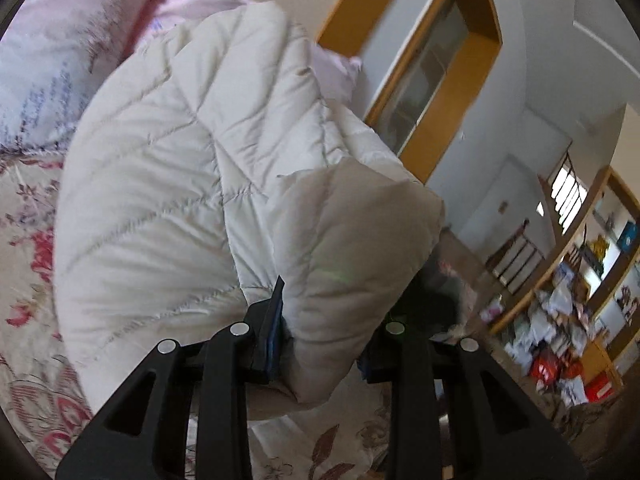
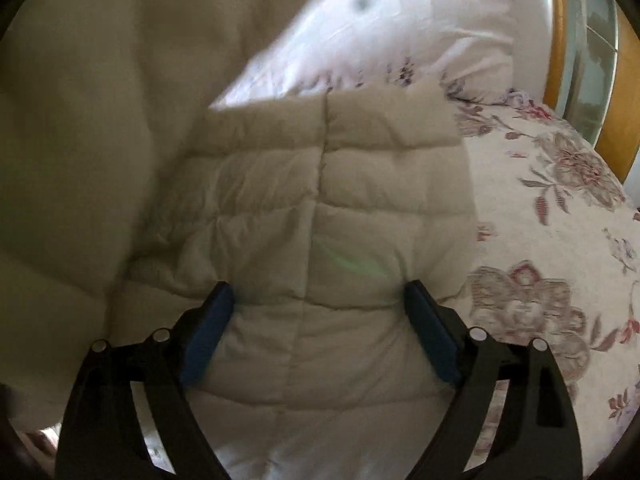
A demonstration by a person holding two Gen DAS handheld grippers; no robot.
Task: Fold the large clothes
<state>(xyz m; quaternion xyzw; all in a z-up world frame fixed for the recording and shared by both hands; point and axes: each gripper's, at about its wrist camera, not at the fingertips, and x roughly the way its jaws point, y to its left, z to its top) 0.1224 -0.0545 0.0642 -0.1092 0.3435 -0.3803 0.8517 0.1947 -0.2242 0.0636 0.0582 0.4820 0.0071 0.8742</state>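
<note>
A cream quilted puffer jacket lies bunched on a floral bedspread. My left gripper is shut on a thick folded part of the jacket, which bulges up between the two blue-padded fingers and hides the right pad. In the right wrist view the same jacket fills the middle. My right gripper is open, its blue pads wide apart on either side of a quilted panel that bulges between them.
A pink-white floral pillow sits at the head of the bed; it also shows in the right wrist view. A wooden-framed window is beyond the bed. Cluttered wooden shelves stand at the right. The bedspread extends right.
</note>
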